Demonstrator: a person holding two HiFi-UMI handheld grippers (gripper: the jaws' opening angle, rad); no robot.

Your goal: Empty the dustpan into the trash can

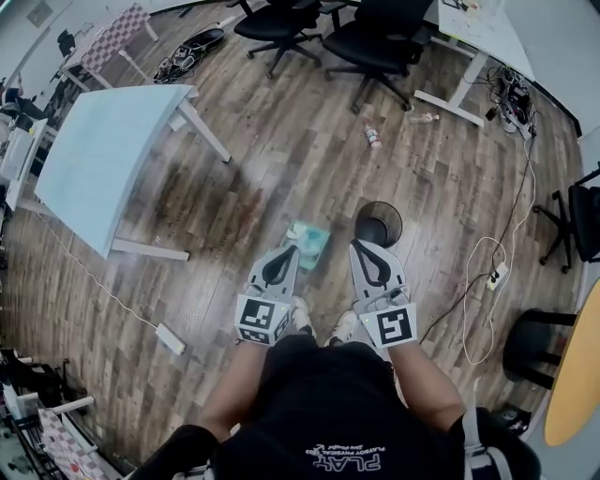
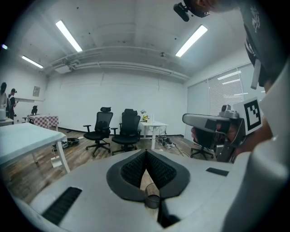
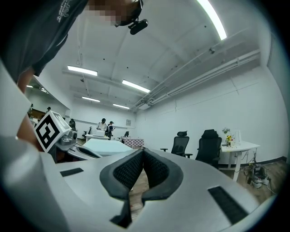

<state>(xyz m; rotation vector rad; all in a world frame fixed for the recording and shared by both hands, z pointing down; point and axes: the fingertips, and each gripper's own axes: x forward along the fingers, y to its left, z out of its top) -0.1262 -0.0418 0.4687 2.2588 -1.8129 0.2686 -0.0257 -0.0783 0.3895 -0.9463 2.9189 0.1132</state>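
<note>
A teal dustpan (image 1: 311,246) lies on the wooden floor just ahead of the person's feet. To its right stands a black mesh trash can (image 1: 379,223), open at the top. My left gripper (image 1: 292,249) is shut and empty, its tip over the dustpan's near left edge. My right gripper (image 1: 356,246) is also shut and empty, with its tip by the can's near rim. In the left gripper view the pads (image 2: 136,170) meet with nothing between them. The right gripper view shows its pads (image 3: 129,170) closed the same way. Both grippers are held side by side.
A light-blue table (image 1: 103,159) stands to the left, and black office chairs (image 1: 375,42) and a white desk (image 1: 478,28) at the back. Bottles (image 1: 373,137) lie on the floor beyond the can. A cable with a power strip (image 1: 497,275) and a black stool (image 1: 534,347) are at the right.
</note>
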